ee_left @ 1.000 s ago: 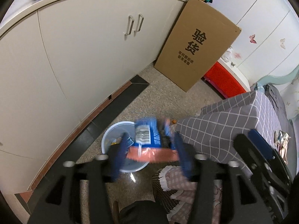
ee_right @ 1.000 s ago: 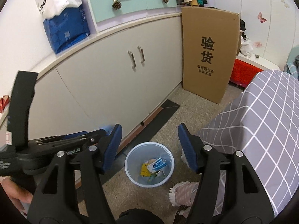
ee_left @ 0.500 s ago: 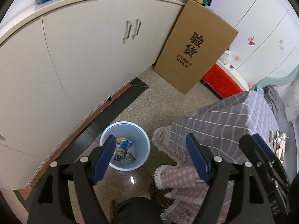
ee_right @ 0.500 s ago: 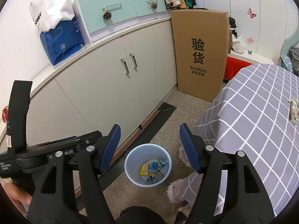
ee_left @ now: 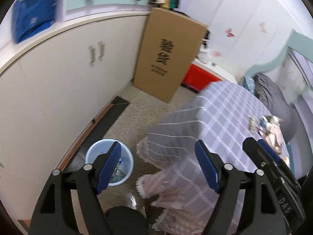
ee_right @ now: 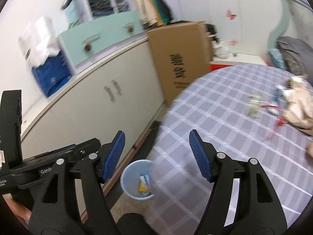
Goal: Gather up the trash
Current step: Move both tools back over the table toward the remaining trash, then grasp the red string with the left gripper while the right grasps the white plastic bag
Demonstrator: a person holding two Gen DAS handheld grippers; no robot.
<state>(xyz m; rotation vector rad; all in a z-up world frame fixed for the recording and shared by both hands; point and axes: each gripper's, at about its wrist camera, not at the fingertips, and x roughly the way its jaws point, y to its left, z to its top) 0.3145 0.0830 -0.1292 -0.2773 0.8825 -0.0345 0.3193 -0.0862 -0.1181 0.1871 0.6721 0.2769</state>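
A pale blue bin [ee_left: 92, 154] stands on the floor by the cabinet, with wrappers [ee_left: 117, 169] lying inside it. My left gripper [ee_left: 157, 146] hangs open and empty above the floor, between the bin and the table. The bin [ee_right: 127, 174] and its wrappers [ee_right: 144, 184] also show below my right gripper [ee_right: 156, 135], whose jaws are opening with nothing between them. More trash lies on the checked tablecloth [ee_right: 215, 121]: a small wrapper [ee_right: 255, 105], a blue-white packet [ee_right: 276, 96] and crumpled beige paper [ee_right: 297, 107]. That pile [ee_left: 268, 125] is blurred in the left wrist view.
A tall cardboard box [ee_left: 168, 58] leans against the white cabinet [ee_left: 58, 82]. A red crate [ee_left: 197, 76] sits behind the table. A pink fringed cloth [ee_left: 166, 184] lies on the floor at the table's foot. Dark bedding [ee_right: 295, 52] lies beyond the table.
A second ago my left gripper held a blue and orange packet over the bin; it let go and the packet dropped in. Both grippers have since swung up and right toward the table.
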